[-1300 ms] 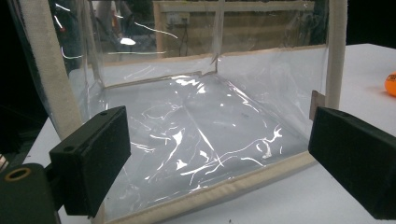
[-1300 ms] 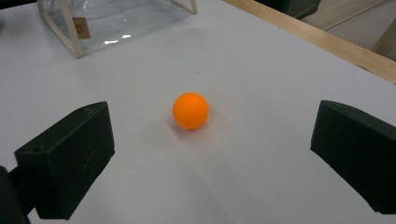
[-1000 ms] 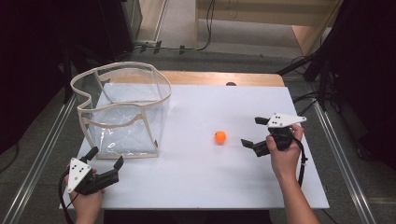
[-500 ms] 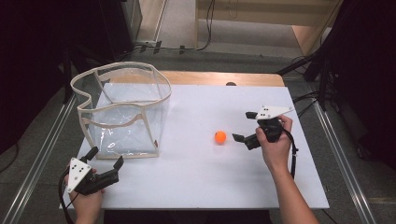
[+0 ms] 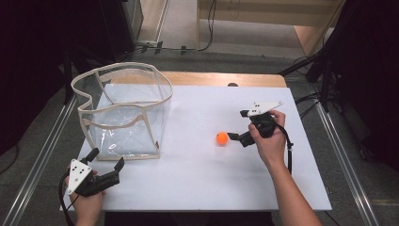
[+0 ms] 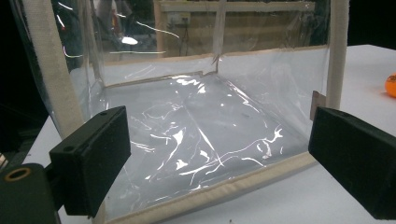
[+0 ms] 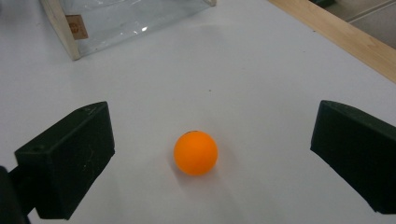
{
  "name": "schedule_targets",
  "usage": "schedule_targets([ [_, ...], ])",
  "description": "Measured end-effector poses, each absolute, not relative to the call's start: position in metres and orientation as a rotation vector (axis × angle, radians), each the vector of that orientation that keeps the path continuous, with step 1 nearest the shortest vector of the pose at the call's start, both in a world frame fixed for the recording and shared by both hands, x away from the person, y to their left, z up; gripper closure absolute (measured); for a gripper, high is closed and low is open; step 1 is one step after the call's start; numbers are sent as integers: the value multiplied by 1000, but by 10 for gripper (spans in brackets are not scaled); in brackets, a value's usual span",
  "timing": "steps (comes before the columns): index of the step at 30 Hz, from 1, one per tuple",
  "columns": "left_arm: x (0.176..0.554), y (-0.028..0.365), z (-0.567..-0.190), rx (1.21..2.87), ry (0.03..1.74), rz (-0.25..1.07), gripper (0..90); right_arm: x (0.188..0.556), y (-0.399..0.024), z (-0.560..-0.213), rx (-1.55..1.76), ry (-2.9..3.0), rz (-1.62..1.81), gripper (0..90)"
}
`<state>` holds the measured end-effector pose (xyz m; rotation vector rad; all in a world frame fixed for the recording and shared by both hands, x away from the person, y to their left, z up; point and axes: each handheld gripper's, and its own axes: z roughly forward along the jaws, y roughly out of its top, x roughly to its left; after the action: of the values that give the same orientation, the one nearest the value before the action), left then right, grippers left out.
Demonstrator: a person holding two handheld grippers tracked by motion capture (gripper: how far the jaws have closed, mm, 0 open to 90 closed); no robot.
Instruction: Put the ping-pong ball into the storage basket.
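Right tongs (image 5: 236,126) are wide open w/ the orange ball (image 5: 222,138) just off their tips, mid-right of the high view; in the right gripper view the ball (image 7: 195,152) sits low centre between the two jaws, touching neither. We read that as lining up for a grab, jaws spread so the ball fits between. Left tongs (image 5: 104,165), lower left of the high view, also open and empty, parked just in front of the clear bag (image 5: 123,113), probably waiting to steady it. Ball rests on the white surface (image 5: 202,179), well apart from the bag. Hard to make out: the bag's see-through walls glare a lot in the left gripper view, and the ball (image 6: 391,85) is cut off at the right edge there.
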<state>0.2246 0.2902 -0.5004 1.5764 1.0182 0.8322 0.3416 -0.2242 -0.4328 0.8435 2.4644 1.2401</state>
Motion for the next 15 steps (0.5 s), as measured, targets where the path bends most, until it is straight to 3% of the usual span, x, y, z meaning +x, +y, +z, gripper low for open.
schedule_targets([
  [15, 225, 290, -500, 1579, 1014, 830, 61, 365, -197, -431, 839, 2600, 1090, 0],
])
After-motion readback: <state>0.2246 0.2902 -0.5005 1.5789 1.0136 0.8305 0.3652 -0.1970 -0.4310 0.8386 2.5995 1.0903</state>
